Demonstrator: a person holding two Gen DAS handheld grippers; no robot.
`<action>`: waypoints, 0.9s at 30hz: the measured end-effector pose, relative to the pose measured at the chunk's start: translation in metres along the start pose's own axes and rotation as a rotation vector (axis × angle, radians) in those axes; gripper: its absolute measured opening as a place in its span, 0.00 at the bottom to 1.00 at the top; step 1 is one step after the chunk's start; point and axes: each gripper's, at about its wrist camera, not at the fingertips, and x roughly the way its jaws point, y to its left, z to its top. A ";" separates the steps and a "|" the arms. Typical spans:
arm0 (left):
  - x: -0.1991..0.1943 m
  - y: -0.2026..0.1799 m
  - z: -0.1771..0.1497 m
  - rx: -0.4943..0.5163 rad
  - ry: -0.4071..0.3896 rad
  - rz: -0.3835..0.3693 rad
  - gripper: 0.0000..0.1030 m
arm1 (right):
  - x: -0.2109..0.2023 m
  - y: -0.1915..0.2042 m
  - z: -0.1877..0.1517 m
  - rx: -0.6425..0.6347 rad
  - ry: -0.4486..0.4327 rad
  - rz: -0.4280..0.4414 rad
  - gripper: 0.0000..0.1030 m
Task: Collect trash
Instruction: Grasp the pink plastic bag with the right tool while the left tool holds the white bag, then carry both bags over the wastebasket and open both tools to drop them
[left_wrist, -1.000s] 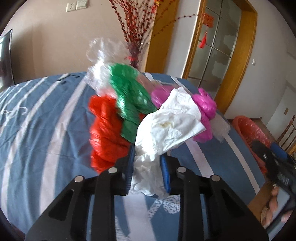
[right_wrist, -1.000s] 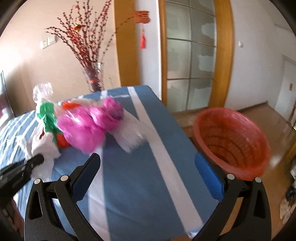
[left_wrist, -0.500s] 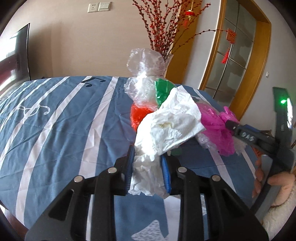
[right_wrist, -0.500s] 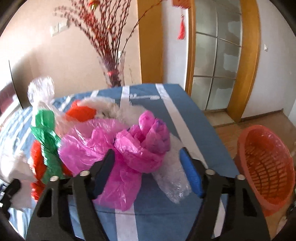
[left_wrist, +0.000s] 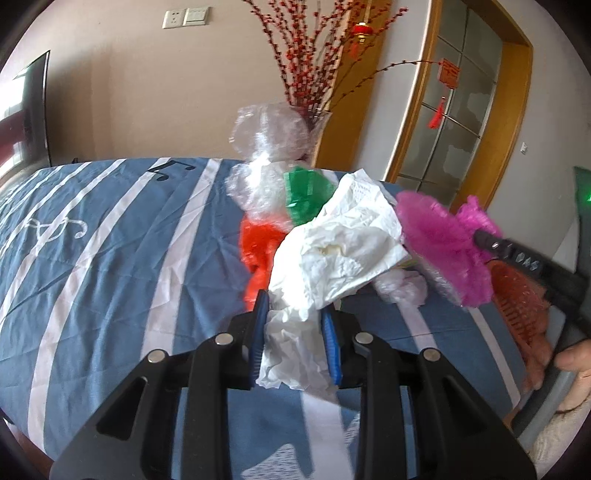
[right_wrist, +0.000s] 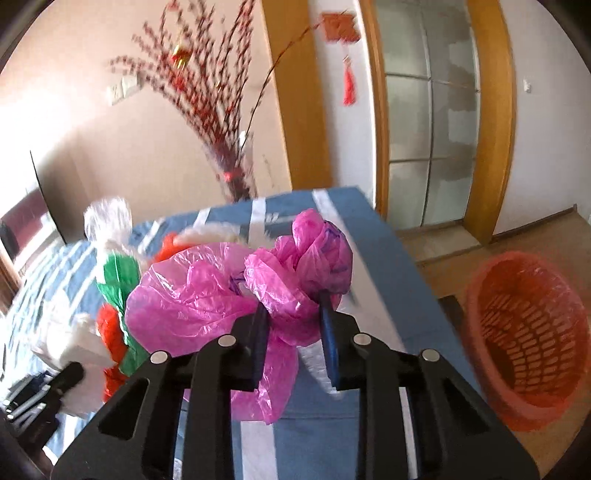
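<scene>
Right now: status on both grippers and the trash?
Left gripper clamped on white paper wad. Right gripper closing on pink bag. Orange basket on floor right, path looks clear.

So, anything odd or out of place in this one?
Nothing beyond the expected: crumpled trash heaped on the striped tablecloth. Left gripper grips white paper; right gripper is closing on a pink plastic bag.

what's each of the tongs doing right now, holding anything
Left tongs: shut on the white crumpled paper.
Right tongs: jaws closing, already pinching the pink plastic bag between them.
</scene>
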 end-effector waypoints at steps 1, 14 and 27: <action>0.000 -0.004 0.001 0.004 0.001 -0.009 0.27 | -0.005 -0.005 0.002 0.008 -0.009 -0.004 0.25; 0.016 -0.090 0.013 0.096 0.021 -0.170 0.27 | -0.057 -0.104 0.001 0.129 -0.111 -0.217 0.25; 0.059 -0.217 0.011 0.232 0.093 -0.352 0.29 | -0.088 -0.191 -0.014 0.218 -0.161 -0.422 0.26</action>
